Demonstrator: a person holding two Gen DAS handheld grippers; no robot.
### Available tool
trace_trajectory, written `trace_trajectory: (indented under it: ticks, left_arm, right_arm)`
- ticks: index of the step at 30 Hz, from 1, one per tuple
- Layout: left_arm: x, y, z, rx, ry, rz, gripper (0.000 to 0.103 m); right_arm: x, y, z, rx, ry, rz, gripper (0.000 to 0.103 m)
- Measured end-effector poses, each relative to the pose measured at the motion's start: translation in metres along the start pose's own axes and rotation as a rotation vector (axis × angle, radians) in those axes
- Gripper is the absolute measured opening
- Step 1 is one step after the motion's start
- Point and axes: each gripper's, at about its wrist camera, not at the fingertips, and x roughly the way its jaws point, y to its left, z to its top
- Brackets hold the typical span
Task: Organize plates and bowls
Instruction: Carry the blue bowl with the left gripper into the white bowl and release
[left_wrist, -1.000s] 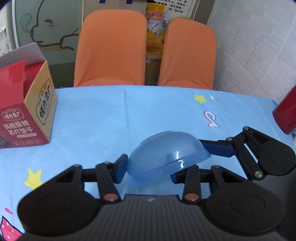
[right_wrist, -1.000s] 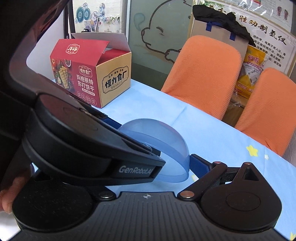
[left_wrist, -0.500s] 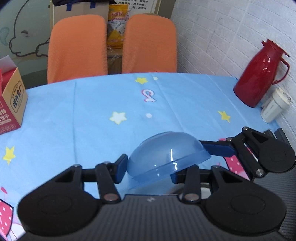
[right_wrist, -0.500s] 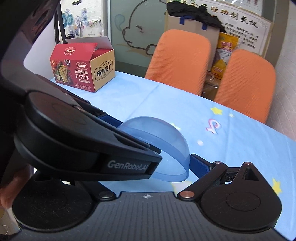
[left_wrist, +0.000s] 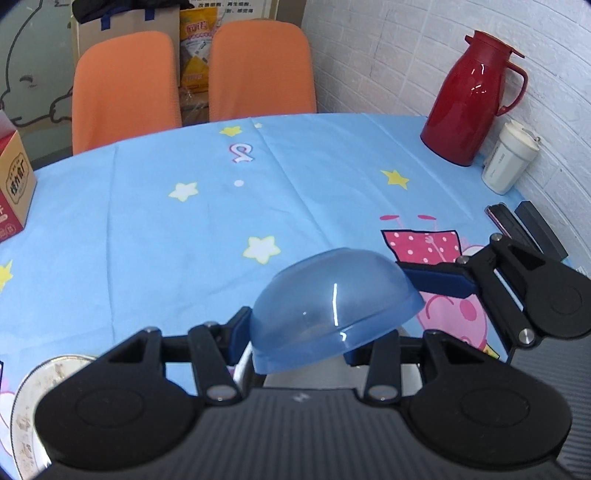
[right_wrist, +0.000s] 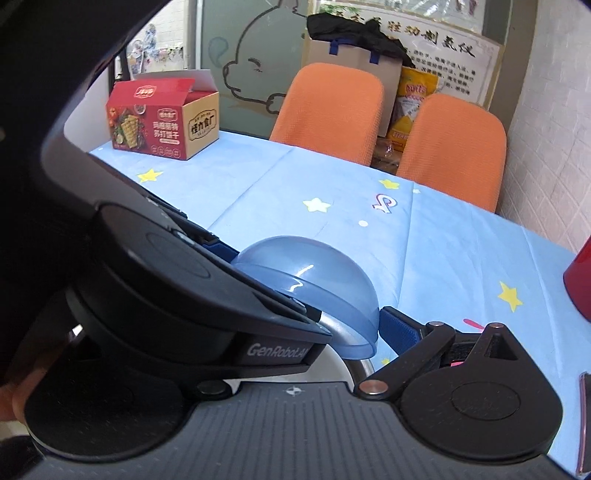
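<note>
Room: white brick wall (left_wrist: 424, 55), two orange chairs (left_wrist: 125, 85) behind the desk (left_wrist: 166, 240), which wears a blue star-print cloth. On it: red thermos jug (left_wrist: 469, 99), white cup (left_wrist: 509, 162), red cracker box (right_wrist: 162, 122), patterned plate (left_wrist: 26, 402) at the near left. Blue bowl (left_wrist: 332, 306), upside down, raised above the cloth. Left claw (left_wrist: 295, 332) clamps its rim, starting to ease open; right claw (right_wrist: 314, 291) grips the opposite edge.
</note>
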Motion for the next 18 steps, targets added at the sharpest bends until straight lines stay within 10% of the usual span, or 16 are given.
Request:
trace_trajectory:
  ticks: [18]
  left_arm:
    - [0.004,0.004,0.047,-0.01,-0.052,-0.011,0.044]
  right_arm:
    - [0.01,-0.025,0.027,-0.011,-0.043,-0.017,0.088]
